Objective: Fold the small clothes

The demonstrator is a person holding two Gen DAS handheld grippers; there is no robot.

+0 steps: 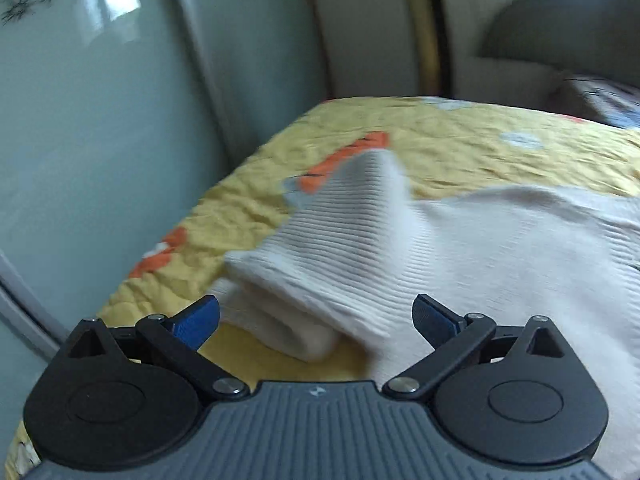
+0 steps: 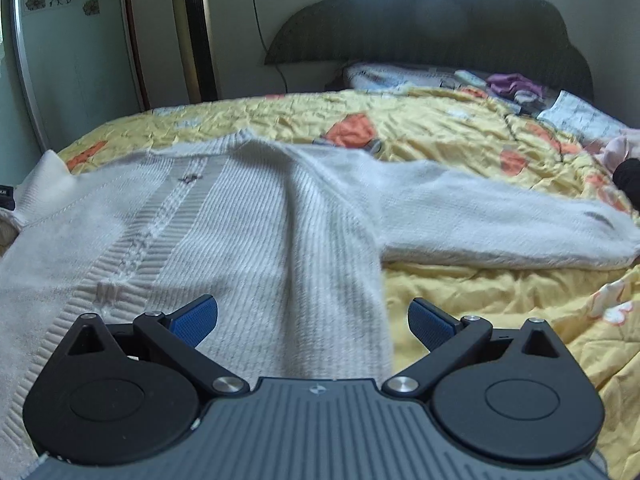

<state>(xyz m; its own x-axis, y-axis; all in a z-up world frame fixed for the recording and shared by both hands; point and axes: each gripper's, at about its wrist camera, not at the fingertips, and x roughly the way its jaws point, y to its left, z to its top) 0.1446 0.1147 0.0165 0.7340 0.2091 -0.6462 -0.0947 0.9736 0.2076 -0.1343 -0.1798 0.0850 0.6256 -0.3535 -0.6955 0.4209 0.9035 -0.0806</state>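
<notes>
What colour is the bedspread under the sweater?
Yellow with orange patches, clearest in the right wrist view: bedspread, white sweater.

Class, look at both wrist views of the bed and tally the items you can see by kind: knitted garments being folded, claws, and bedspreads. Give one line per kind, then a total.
White knitted sweater: 1
Claws: 2 (left claw, right claw), both open
Yellow patterned bedspread: 1
Total: 4

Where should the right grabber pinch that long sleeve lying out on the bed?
Probably at the cuff end of the sleeve, coming from the right. The sleeve lies flat and straight out from the sweater on the yellow quilt, so its far end is a free edge to lift and fold back over the body. The right gripper is open above the hem.
</notes>
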